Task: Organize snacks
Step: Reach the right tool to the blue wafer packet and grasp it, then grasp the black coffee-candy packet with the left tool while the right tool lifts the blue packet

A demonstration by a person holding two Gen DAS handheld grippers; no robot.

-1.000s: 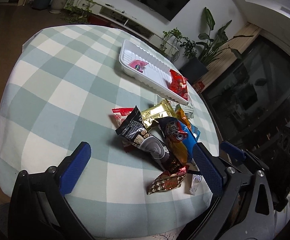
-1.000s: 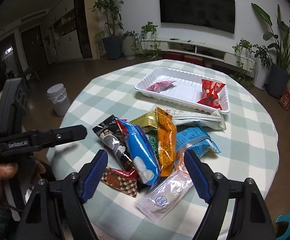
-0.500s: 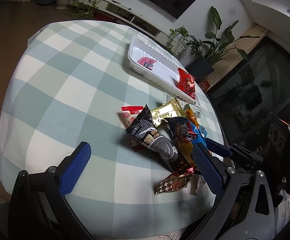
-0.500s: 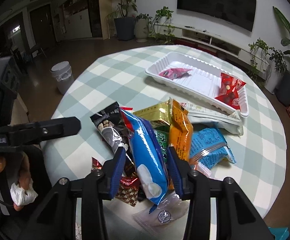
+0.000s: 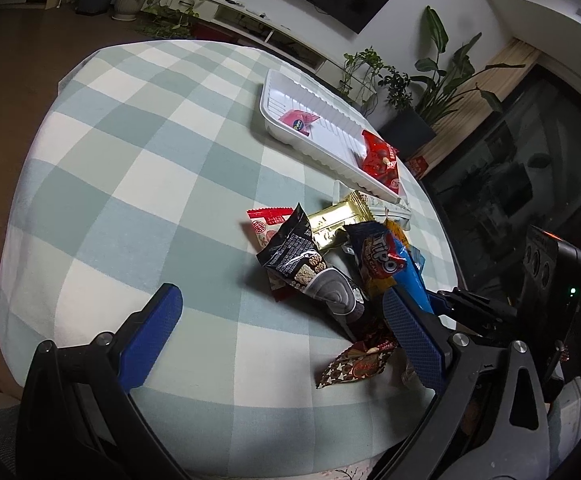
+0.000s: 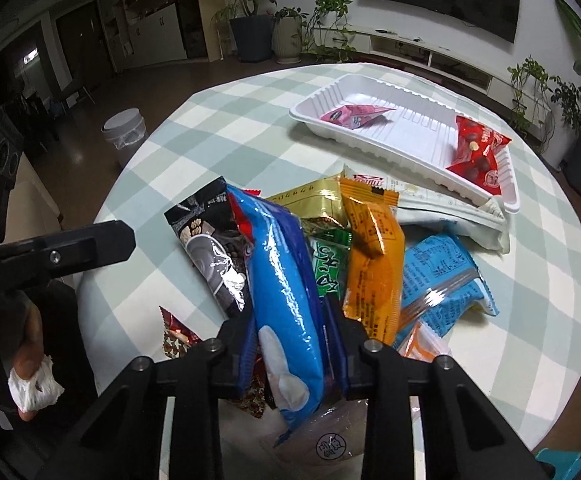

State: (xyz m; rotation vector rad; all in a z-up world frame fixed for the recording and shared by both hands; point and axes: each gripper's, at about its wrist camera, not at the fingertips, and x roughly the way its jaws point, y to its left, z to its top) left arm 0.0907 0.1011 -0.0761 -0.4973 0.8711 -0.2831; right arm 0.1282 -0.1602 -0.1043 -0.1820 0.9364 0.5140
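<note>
Right claw (image 6: 294, 344) closing on blue packet (image 6: 286, 292); orange packet (image 6: 374, 264), black packet (image 6: 214, 248) crowd alongside. Left claw (image 5: 282, 340) wide open, empty.

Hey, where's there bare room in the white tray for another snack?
The tray's ribbed middle lies bare, between the pink packet at one end and the red packet at the other. Crowded: the near rim, where the pile's white packet lies against it.

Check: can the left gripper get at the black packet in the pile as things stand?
Probably yes. The left gripper is open over bare cloth, and the black packet lies on the pile's near-left edge with nothing before it. The right gripper, closing on the blue packet, crowds the other side.
</note>
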